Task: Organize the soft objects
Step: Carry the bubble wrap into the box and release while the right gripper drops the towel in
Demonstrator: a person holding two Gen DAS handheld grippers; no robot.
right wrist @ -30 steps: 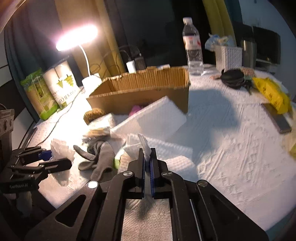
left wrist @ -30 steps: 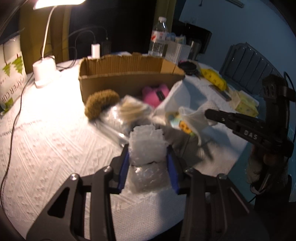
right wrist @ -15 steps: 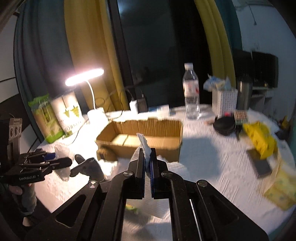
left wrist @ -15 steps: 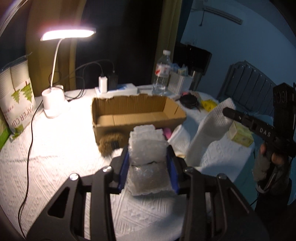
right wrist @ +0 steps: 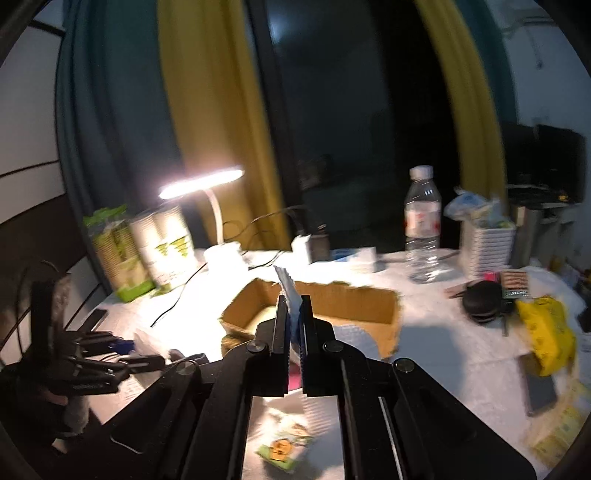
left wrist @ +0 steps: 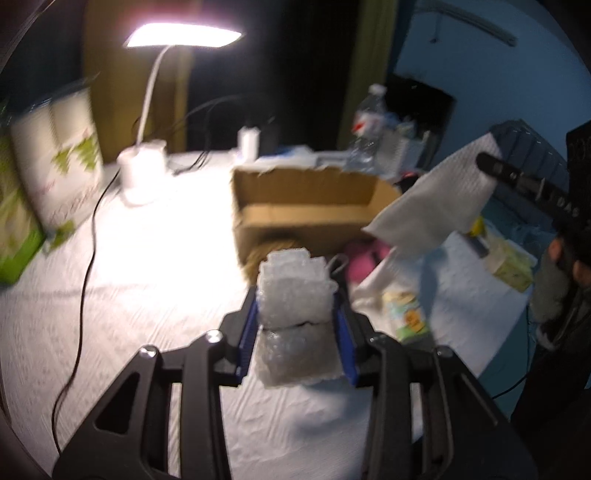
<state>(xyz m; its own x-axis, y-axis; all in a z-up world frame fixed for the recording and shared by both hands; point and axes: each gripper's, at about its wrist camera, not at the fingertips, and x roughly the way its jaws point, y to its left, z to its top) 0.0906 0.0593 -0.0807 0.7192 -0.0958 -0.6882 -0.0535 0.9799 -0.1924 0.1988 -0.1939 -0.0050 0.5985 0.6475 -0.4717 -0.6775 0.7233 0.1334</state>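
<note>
Pinching a clear folded bubble-wrap wad (left wrist: 293,291) between blue pads, the left gripper (left wrist: 295,314) hovers above the white-clothed tabletop (left wrist: 155,258). At 2 o'clock, the right gripper (right wrist: 293,321) clamps a white paper towel sheet (left wrist: 432,206) beside the open brown cardboard box (left wrist: 306,206).

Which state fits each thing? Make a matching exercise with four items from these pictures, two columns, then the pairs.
1. bubble wrap
2. white paper towel
3. cardboard box
4. desk lamp

a. switched on
b. open-topped, on the table
c. hanging from the right gripper
d. clamped in the left gripper

Pairs: 1-d, 2-c, 3-b, 4-a
</note>
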